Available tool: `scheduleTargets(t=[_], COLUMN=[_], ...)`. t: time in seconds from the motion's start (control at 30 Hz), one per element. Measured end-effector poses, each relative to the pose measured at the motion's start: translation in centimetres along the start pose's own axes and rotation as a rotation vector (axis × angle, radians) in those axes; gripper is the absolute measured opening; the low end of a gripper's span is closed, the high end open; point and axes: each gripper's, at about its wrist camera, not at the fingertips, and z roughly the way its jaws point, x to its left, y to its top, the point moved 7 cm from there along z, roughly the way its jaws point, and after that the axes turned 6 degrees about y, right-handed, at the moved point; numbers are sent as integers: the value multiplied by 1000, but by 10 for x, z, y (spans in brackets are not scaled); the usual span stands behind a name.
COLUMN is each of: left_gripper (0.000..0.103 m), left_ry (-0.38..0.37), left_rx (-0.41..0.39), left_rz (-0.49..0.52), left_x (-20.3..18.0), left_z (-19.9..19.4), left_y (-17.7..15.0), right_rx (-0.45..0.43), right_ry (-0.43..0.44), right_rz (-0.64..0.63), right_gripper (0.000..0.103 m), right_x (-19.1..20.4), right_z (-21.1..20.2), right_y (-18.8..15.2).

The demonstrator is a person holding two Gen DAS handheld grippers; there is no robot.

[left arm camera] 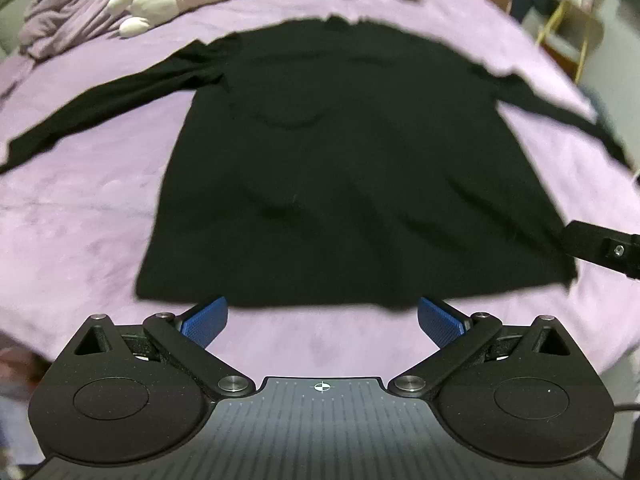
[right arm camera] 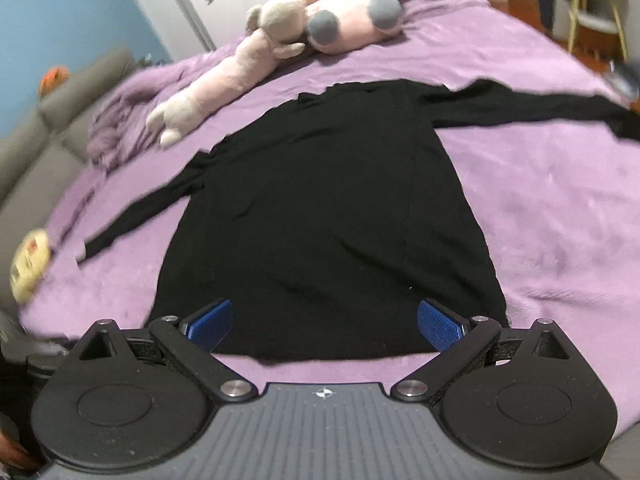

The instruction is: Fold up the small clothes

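Black shirt (left arm camera: 352,168) flat, hem near tongs (left arm camera: 322,322)

A black long-sleeved top (left arm camera: 352,168) lies flat mid-bed on the purple blanket (left arm camera: 88,216), with bare blanket open on both sides and along its near hem. Long pink plush toys (right arm camera: 224,80) and a bunched lilac cover (left arm camera: 68,20) block the far edge. A small yellow soft toy (right arm camera: 30,264) sits beside one sleeve end
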Motion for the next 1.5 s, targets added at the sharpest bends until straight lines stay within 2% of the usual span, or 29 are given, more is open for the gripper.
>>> scheduleTargets(t=[0.07,0.13,0.23,0.33,0.47,0.53,0.67,0.73,0.8,0.87,0.97,1.07,1.13,1.2,1.23,1.27,1.3,1.4,1.47,1.5], left_gripper=[103,103,103,103,103,103,103,103,103,103,103,103,103,102,102,102,102,102,100,95], left_ry=[-57,-68,-16,9,35,46,70,69,58,41,9,-32,-86,-137,-152,-168,-195,-261,-269,-276], left_rx=[-31,-20,-14,-11,7,24,40,43,48,44,42,58,32,-28,-52,-76,-99,-155,-148,-127], left_rz=[-57,-87,-138,-185,-226,-229,-240,-244,-248,-253,-261,-285,-314,-327,-326,-324,-322,-312,-315,-325], left_x=[6,11,19,23,21,19,19,20,20,22,25,29,31,33,33,32,31,30,31,30], left_z=[12,28,56,79,109,118,132,134,137,137,135,129,121,112,108,104,101,103,117,128], left_y=[8,17,34,50,67,70,74,73,72,71,71,76,86,102,110,119,129,155,170,177], right_rx=[-45,-133,-274,-394,-490,-509,-591,-631,-641,-662,-678,-668,-605,-489,-411,-330,-268,-142,-89,-76], right_ry=[16,-8,-62,-53,-84,-91,-76,-62,-66,-69,-113,-86,20,158,227,301,343,337,299,283], right_rz=[74,149,288,490,722,799,902,907,882,857,766,521,317,141,74,36,24,20,90,133], right_gripper=[99,99,98,91,53,49,26,20,9,4,4,4,4,10,17,39,53,53,54,54], right_x=[-28,-68,-140,-219,-305,-335,-369,-376,-378,-376,-361,-296,-223,-149,-114,-86,-69,-50,-61,-70], right_z=[4,4,2,6,25,41,56,57,60,52,33,18,32,59,77,97,112,151,165,168], right_y=[14,38,78,114,139,144,144,149,153,158,177,215,235,234,225,212,198,152,129,121])
